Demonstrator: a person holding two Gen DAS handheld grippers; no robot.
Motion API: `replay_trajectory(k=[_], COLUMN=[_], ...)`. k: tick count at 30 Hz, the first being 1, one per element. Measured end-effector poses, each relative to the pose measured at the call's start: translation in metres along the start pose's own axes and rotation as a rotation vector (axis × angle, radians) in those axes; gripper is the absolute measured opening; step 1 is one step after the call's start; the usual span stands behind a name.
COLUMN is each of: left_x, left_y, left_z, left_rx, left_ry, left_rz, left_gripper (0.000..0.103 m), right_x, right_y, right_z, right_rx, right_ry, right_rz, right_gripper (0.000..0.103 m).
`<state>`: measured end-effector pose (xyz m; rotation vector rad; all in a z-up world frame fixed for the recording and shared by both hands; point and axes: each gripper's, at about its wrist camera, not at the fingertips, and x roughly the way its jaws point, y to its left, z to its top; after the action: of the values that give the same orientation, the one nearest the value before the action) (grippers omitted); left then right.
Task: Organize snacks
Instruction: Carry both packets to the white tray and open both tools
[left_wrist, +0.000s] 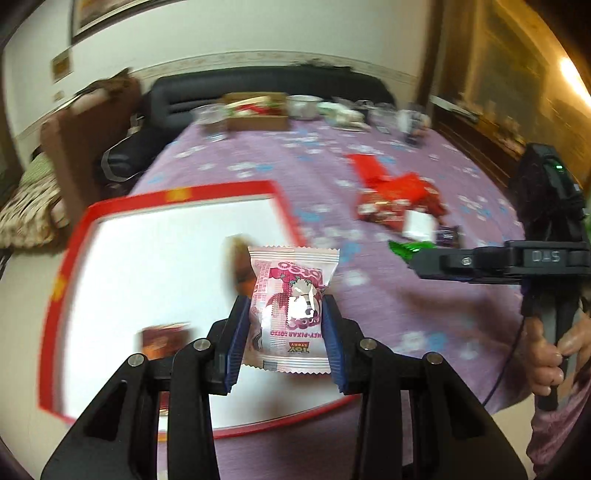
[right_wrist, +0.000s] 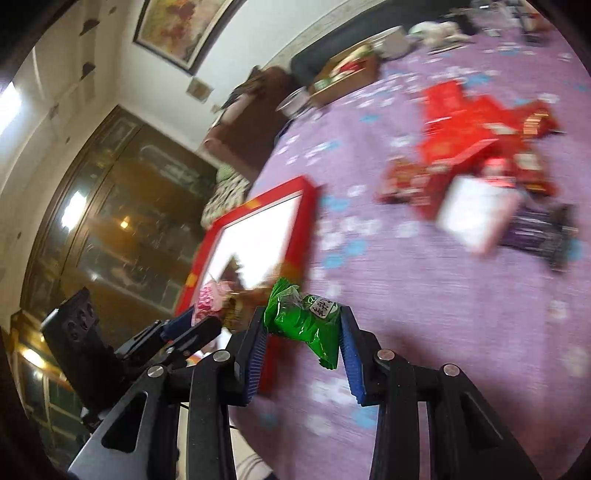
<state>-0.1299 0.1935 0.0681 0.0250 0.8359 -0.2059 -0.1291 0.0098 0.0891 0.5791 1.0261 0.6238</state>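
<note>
Left wrist view is showing the left gripper (left_wrist: 288, 325) pinching a pink snack packet (left_wrist: 291, 306) by its two side edges, the packet hanging upright above the white floor of a red-rimmed tray (left_wrist: 177, 194) that is sitting on the counter (left_wrist: 406, 295) under a purple flowered cloth. The right gripper (right_wrist: 304, 332) is clamping a green snack packet (right_wrist: 303, 317) across its crumpled middle, just beside the tray's near corner. Both packets are looking light and puffy, with thin glossy film that is buckling where the blue pads are pressing, so they are likely to slip or swivel if the squeeze is loose, and whatever is inside may crush under a hard one. A hold across the flat body, as both grippers are taking, seems safer than nipping a crimped end seal. Two small dark snacks appear to be lying in the tray already, though blur is hiding their detail. Well apart on the cloth, a heap of red wrappers (right_wrist: 476, 140), a white packet (right_wrist: 476, 214) and a purple packet (right_wrist: 535, 232) are waiting.
</note>
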Motion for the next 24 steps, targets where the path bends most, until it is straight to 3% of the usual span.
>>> replay_trajectory(k=[8,13,16,22,24], left_x=[0.0,0.002,0.003,-0.009,-0.014], left_y=[0.045,0.061,0.07,0.085,0.086], left_z=[-0.017,-0.023,-0.027,-0.033,-0.033], left_rx=[-0.08,-0.121,-0.149,-0.183,-0.184], left_ry=[0.009,0.016,0.024,-0.015,-0.039], left_rz=[0.085,0.098,0.117,0.208,0.231], left_gripper=[0.036,0.037,0.038,0.043,0.051], right_x=[0.065,0.097,0.115,0.139,0.133], right_y=[0.06,0.069,0.07,0.097,0.1], right_z=[0.004,0.001,0.002,0.002,0.004], right_rx=[-0.071,-0.054,-0.038,-0.104,-0.112], right_ry=[0.066,0.112,0.137,0.189,0.171], right_rz=[0.064,0.034,0.065,0.109,0.145], right_gripper=[0.038,0.038,0.038,0.044,0.048])
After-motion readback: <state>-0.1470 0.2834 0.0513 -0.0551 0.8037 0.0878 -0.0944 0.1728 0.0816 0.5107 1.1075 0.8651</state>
